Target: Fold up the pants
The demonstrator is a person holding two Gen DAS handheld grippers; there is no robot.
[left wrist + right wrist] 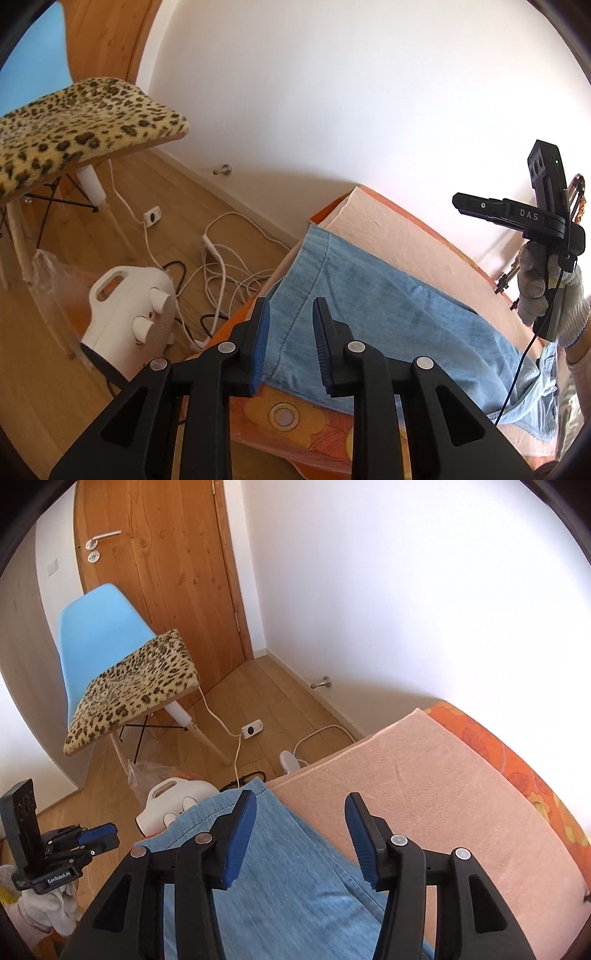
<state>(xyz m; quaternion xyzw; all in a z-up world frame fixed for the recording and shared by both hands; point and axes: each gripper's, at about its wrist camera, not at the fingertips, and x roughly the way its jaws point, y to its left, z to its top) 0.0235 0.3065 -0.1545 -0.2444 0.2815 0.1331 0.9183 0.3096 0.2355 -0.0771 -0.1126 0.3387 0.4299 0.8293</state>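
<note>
Pants (295, 867) lie flat lengthwise on the pink towel (424, 775) w/ hem toward bed's foot. Left gripper (290, 332) and right gripper (299, 834) both hover above denim, jaws apart, holding nothing. Looks btwn folds; next move likely needs 2 fresh pinches on 1 end.

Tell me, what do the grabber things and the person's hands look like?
Both the left gripper and the right gripper are black plastic with ribbed blue pads and silver pivot pins. One has white "DAS" lettering and a thin black cable. The hand wears a grey knit glove.
</note>
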